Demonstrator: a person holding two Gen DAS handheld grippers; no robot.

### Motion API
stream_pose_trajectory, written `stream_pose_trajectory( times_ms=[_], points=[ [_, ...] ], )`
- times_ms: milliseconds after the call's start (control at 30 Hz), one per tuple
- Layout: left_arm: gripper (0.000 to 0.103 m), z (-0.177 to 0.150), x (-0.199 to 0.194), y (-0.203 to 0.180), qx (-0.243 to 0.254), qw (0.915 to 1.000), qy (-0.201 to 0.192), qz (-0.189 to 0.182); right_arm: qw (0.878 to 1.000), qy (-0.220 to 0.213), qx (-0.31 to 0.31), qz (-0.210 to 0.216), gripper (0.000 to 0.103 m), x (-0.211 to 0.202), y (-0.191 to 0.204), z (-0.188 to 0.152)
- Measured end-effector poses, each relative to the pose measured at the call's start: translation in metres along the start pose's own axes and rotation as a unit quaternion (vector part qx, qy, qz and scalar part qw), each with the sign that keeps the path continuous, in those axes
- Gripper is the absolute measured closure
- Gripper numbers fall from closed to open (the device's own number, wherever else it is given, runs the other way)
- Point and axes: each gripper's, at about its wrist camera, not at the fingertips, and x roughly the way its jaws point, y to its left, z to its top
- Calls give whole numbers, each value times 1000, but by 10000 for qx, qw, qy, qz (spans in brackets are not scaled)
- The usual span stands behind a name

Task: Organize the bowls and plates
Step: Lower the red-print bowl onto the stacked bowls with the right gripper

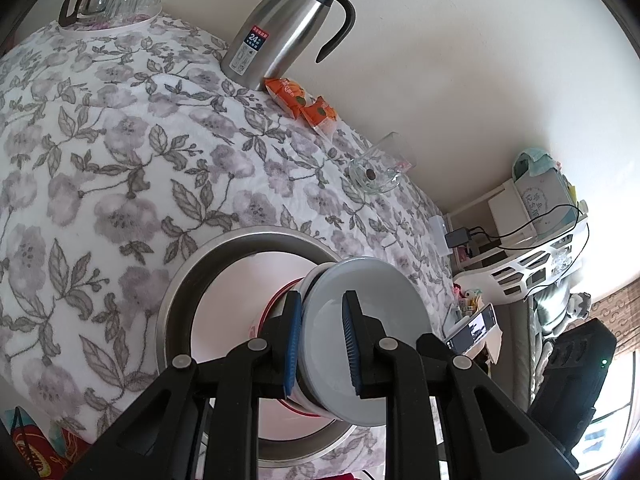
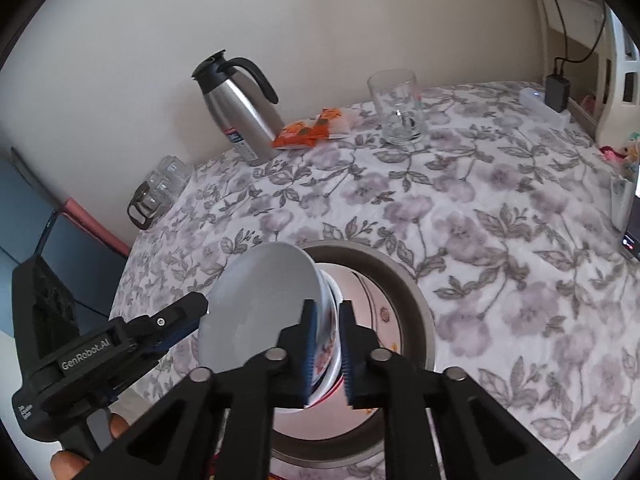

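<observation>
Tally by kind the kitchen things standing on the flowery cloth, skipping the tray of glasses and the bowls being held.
Steel jug: 1
Orange snack packets: 2
Glass tumbler: 1
Metal basin: 1
Total: 5

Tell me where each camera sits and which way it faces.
Left wrist: on the left gripper, looking along its fingers at the grey bowl tilted over the metal basin.
Right wrist: on the right gripper, facing the same bowl stack; the left gripper and fingertips show.
Shared: bowl, basin, steel jug, floral cloth.
</observation>
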Motion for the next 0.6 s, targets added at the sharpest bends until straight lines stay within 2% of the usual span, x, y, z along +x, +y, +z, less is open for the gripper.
stream_pose_trajectory(
  times_ms=[167, 400, 500, 600],
  points=[
    [82, -1, -1, 0, 13, 10000, -9, -5, 9997, 147, 124, 115, 95, 7, -5, -2],
    [82, -4, -12, -7, 234, 9994, -228, 144, 9999, 130, -41, -104, 91, 6, -1, -3],
    [78, -8, -16, -8, 320, 9985, -313, 307, 9998, 62, -42, -202, 79, 0, -2, -2],
    [66, -12, -21, -9, 439, 9965, -448, 558, 9994, 15, -88, -337, 67, -5, -2, -3]
  ],
)
